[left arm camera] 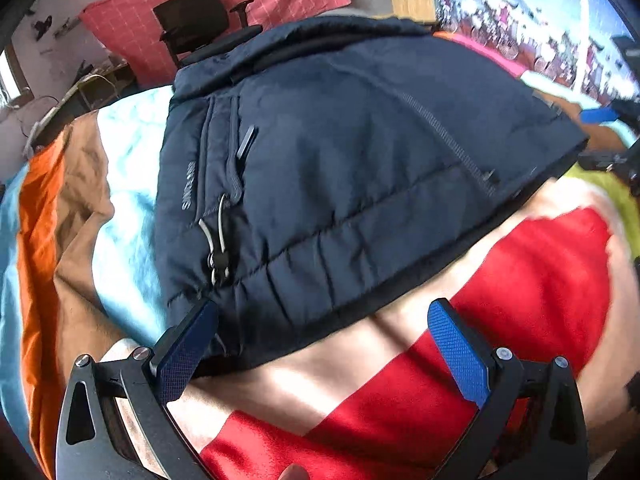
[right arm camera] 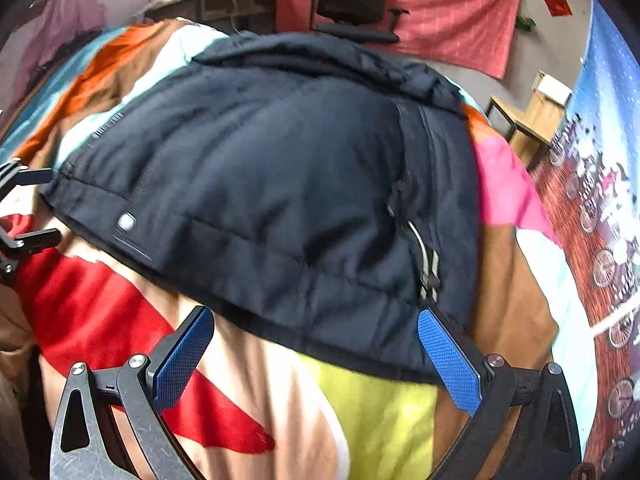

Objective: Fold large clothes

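A navy padded jacket lies folded in a compact bundle on the colourful bedspread; it also shows in the right wrist view. My left gripper is open, fingers spread at the jacket's near hem, its left fingertip at the hem corner by the drawcord. My right gripper is open at the hem's other end, its right fingertip under the corner near the cord toggle. The right gripper shows at the right edge of the left view; the left gripper shows at the left edge of the right view.
The bedspread has red, peach, yellow, pink, brown, orange and pale blue patches. A black office chair stands beyond the bed before a red hanging cloth. A wooden table and a printed wall mural are at the right.
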`<state>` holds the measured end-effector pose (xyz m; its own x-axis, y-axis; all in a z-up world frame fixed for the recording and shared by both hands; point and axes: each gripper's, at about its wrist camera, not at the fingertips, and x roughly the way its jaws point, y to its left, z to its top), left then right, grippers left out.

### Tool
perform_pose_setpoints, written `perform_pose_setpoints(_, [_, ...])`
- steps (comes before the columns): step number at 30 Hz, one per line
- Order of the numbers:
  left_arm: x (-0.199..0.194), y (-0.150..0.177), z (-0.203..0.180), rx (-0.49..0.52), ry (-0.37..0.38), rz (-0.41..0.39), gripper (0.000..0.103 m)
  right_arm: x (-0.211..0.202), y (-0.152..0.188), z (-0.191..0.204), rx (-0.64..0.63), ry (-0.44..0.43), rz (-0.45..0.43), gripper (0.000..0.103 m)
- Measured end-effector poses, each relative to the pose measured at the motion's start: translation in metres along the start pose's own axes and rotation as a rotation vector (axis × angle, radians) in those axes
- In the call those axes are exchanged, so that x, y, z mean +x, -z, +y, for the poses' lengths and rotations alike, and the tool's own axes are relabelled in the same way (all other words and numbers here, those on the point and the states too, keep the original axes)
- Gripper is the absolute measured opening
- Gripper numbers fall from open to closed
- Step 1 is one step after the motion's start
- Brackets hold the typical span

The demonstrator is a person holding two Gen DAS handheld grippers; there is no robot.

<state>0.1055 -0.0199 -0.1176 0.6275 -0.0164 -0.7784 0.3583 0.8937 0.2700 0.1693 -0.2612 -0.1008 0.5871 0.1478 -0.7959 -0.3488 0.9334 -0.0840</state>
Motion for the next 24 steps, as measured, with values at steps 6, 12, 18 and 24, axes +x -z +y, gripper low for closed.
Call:
perform_pose_setpoints(6, [0.011,0.012,-0.006,0.034,-0.108,-0.004,0.102,0.010,0.015,-0.003,-0.050,0.064,0.028,0.103])
perform_pose_setpoints(12, [0.015,0.014,-0.005,0.028,-0.140,-0.014,0.102,0.024,0.026,-0.001,-0.081,0.088,0.054,0.103])
perform_pose_setpoints(18, [0.017,0.015,-0.006,0.025,-0.148,-0.017,0.102,0.031,0.038,0.012,-0.177,0.198,0.012,0.103])
perform_pose_setpoints(24, [0.016,0.015,-0.005,0.016,-0.145,-0.017,0.102,0.035,0.040,0.024,-0.293,0.311,-0.045,0.103])
